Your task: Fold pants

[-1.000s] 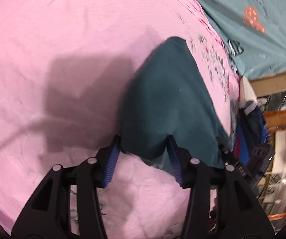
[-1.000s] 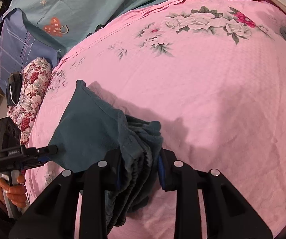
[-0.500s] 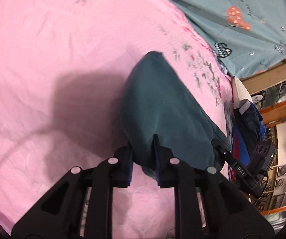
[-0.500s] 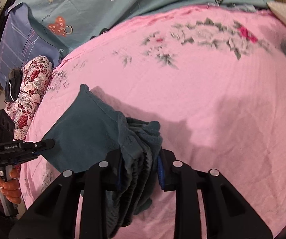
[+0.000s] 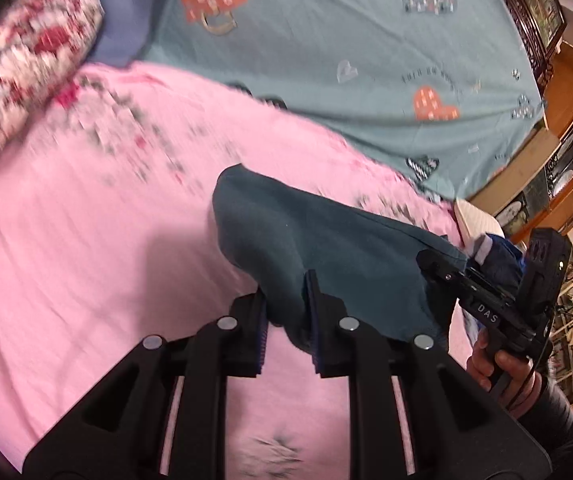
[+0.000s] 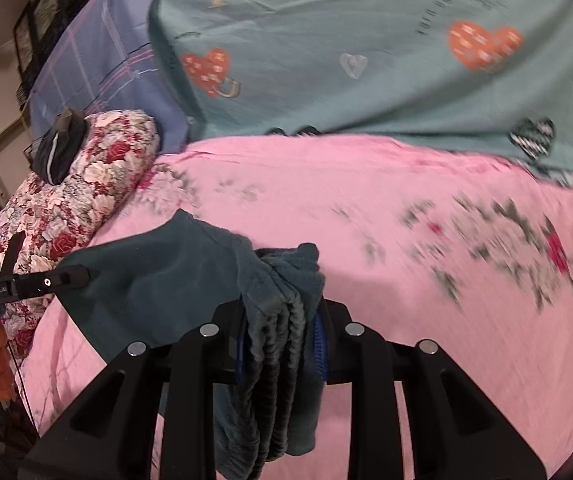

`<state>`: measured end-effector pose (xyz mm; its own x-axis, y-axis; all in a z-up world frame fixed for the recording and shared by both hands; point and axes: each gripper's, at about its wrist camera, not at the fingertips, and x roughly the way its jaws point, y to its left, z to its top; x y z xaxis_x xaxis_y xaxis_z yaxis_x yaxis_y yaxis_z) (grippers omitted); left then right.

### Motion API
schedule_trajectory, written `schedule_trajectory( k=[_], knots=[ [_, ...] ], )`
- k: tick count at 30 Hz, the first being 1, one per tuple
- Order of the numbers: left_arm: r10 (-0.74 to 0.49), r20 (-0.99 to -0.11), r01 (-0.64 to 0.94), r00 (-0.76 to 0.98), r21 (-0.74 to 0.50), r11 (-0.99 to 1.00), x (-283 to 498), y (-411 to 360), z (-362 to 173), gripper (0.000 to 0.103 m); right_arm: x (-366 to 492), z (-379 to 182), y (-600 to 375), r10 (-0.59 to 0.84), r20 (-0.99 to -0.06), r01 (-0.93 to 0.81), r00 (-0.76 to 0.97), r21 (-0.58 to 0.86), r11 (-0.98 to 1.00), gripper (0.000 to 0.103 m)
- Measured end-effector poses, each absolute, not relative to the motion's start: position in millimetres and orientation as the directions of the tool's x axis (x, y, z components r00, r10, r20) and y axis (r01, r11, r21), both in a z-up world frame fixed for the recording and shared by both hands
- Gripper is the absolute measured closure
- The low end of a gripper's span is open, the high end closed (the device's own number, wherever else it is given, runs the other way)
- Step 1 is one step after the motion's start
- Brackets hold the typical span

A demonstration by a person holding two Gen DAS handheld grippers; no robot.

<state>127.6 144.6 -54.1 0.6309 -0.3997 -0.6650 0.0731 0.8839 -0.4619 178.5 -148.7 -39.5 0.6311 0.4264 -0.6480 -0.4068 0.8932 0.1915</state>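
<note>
Left wrist view: left tongs point(image 5: 286, 300) and right tongs point(image 6: 282, 332) each clamp the teal pants point(image 5: 326, 248) above pink bedspread point(image 5: 86, 280)

We read "DAS" in white letters on the black body of the right gripper point(image 5: 444, 270), and "GenRobot.AI" on the body of the left gripper point(image 6: 82, 276); the dark lettering printed on the teal sheet point(image 6: 366, 20) is too blurred for us to make out
</note>
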Motion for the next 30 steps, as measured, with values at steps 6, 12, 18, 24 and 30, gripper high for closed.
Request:
schedule_trajectory(
  k=[6,12,18,24,30],
  knots=[
    [-0.306,-0.639,0.045,0.706,-0.391,0.919,176,240,-38,0.087,259,-20,-24,0.462,-0.650,-0.546,0.603,0.086,0.834,0.077],
    [-0.249,-0.621,0.045,0.744,-0.324,0.945,244,308,-45,0.087,338,-27,54,0.448,-0.654,-0.546,0.610,0.063,0.836,0.077],
    [-0.181,-0.693,0.006,0.697,-0.247,0.969,301,349,-110,0.086,409,-104,100,0.368,-0.762,-0.512,0.532,0.056,0.857,0.076],
    [-0.153,-0.800,-0.050,0.580,-0.222,0.974,302,363,-170,0.053,424,-140,70,0.236,-0.834,-0.350,0.499,0.055,0.935,0.030],
    [-0.168,-0.688,-0.032,0.706,-0.268,0.963,291,369,-112,0.031,396,-79,53,0.391,-0.728,-0.391,0.562,0.183,0.902,0.037]
  ],
)
